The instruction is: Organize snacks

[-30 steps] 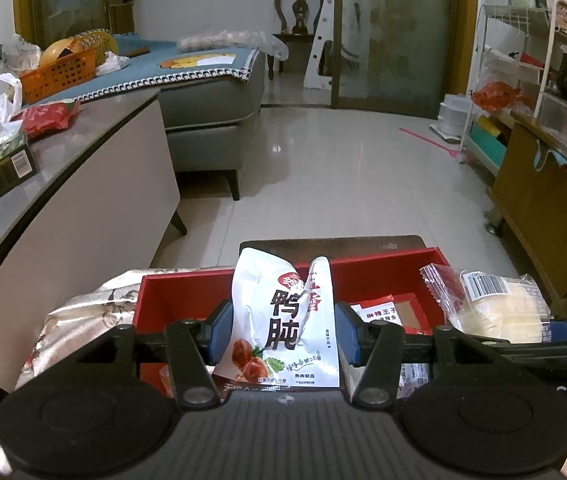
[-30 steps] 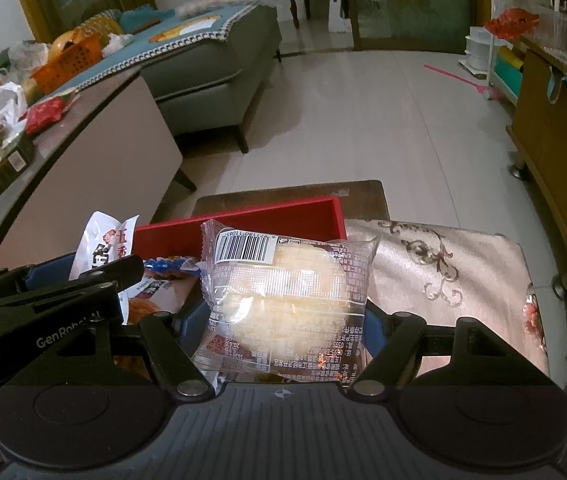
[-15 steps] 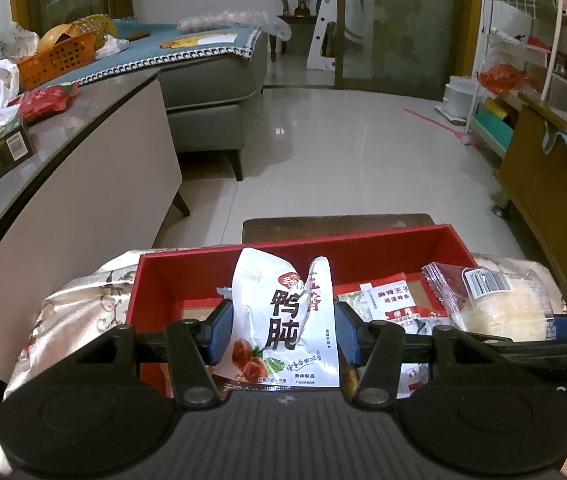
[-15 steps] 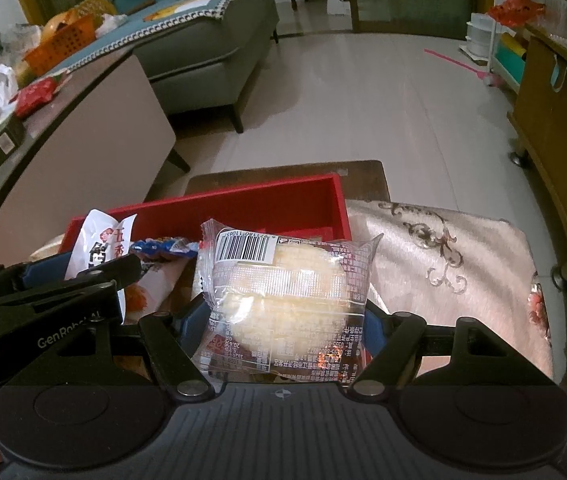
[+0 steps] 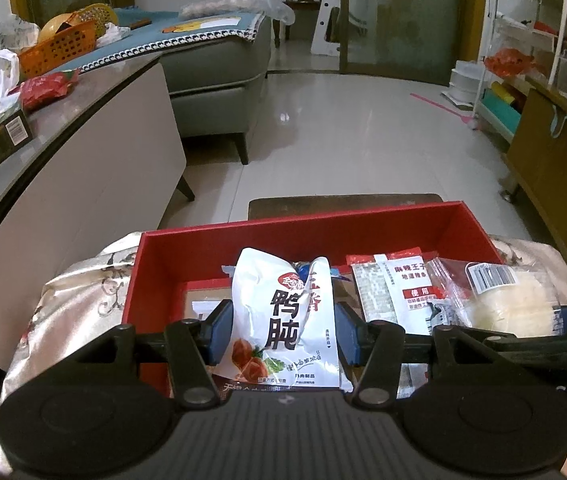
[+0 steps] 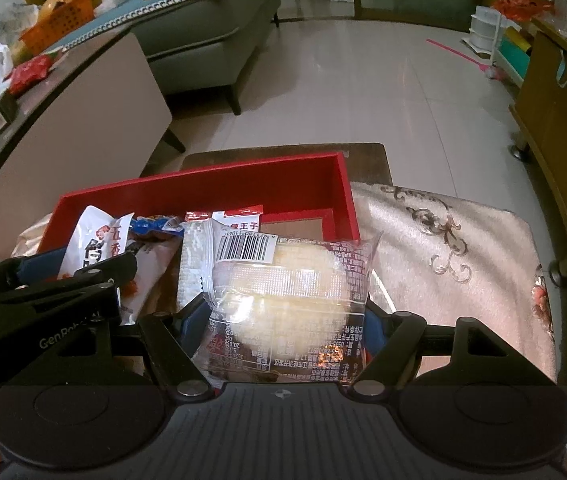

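Note:
A red box (image 5: 155, 264) (image 6: 347, 196) sits on a beige patterned cloth (image 6: 451, 248). My left gripper (image 5: 283, 332) is shut on a white snack pouch (image 5: 283, 320) with black characters, held upright over the box's middle. My right gripper (image 6: 283, 328) is shut on a clear-wrapped pale cake (image 6: 283, 292), hanging over the box's right part; the same cake (image 5: 511, 300) shows at the right of the left wrist view. A red-and-white packet (image 5: 395, 288) and a blue-wrapped snack (image 6: 151, 226) lie inside the box.
A low wooden table edge (image 5: 343, 202) shows beyond the box. A long counter (image 5: 83, 152) with clutter and an orange basket (image 5: 59, 46) runs along the left. A grey sofa (image 5: 219, 64) stands behind, a wooden cabinet (image 5: 555, 176) and wire rack (image 5: 523, 40) at the right.
Both views have tipped downward, so more of the red box's inside shows beneath the held packets. Both grips are unchanged.

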`<state>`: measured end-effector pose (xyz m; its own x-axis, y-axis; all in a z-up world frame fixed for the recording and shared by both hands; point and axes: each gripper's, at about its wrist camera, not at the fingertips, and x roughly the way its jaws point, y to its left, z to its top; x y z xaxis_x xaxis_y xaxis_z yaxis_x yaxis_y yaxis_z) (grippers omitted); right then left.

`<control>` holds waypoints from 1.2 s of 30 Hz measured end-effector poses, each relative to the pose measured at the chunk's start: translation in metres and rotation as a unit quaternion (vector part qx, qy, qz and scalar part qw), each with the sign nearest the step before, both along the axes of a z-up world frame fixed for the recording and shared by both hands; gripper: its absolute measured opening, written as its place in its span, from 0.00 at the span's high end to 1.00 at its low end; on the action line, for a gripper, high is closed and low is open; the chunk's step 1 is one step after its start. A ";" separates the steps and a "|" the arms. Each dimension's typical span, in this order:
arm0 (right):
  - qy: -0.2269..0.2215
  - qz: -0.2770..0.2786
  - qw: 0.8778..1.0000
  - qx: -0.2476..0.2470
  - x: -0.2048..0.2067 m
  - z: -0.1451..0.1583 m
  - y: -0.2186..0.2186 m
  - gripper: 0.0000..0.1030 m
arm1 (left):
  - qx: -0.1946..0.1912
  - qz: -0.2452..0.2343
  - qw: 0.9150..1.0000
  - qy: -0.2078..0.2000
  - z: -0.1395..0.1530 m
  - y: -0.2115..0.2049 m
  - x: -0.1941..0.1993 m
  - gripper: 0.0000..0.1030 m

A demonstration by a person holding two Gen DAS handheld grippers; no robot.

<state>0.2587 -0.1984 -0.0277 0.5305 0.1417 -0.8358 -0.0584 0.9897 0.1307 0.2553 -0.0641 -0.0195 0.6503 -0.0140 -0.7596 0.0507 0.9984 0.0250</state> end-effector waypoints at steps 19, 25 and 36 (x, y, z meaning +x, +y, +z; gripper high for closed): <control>0.007 0.003 1.000 -0.009 -0.003 -0.004 0.003 0.18 | 0.015 0.001 1.000 0.009 -0.005 0.008 -0.004 0.52; 0.007 0.004 1.000 -0.011 -0.006 -0.002 0.005 0.16 | 0.014 0.004 1.000 0.011 -0.003 0.011 -0.007 0.49; 0.010 0.003 1.000 -0.011 -0.010 0.001 0.006 0.12 | 0.014 0.005 1.000 0.008 0.002 0.016 -0.014 0.47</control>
